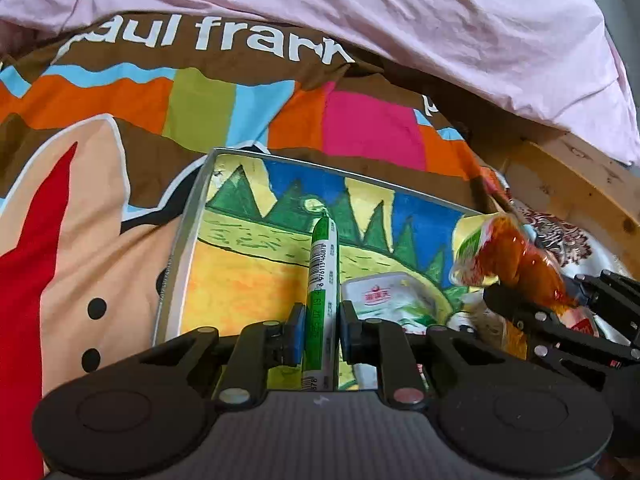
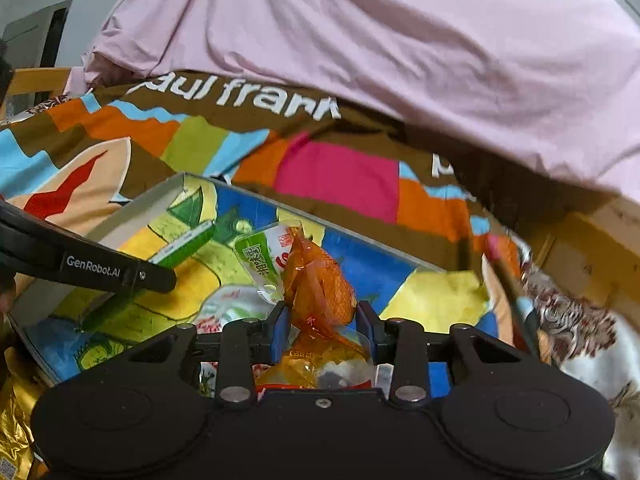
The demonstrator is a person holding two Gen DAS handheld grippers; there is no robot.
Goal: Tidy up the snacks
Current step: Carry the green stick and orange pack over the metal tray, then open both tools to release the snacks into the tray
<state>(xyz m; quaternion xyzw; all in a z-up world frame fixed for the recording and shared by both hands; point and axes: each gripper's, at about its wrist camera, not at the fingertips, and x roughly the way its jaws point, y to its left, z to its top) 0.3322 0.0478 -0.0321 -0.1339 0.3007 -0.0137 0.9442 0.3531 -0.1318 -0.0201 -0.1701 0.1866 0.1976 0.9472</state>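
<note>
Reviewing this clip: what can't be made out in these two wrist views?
- Left wrist view: lower end of the green sausage stick is hidden behind the left gripper.
- Right wrist view: bottom of the orange snack pack is hidden behind the right gripper.
- Both views: near edge of the tray is cut off.

Left wrist view: mounted behind own fingers (image 1: 296, 332), facing forward and downward, close over painted tray (image 1: 180, 264) on patterned bedspread (image 1: 100, 208). Right wrist view: same mounting, same slant, looking from further right. Shared by the 2: tray, bedspread lettering, pink sheet (image 1: 440, 12). Each view catches the other gripper at its edge.
</note>
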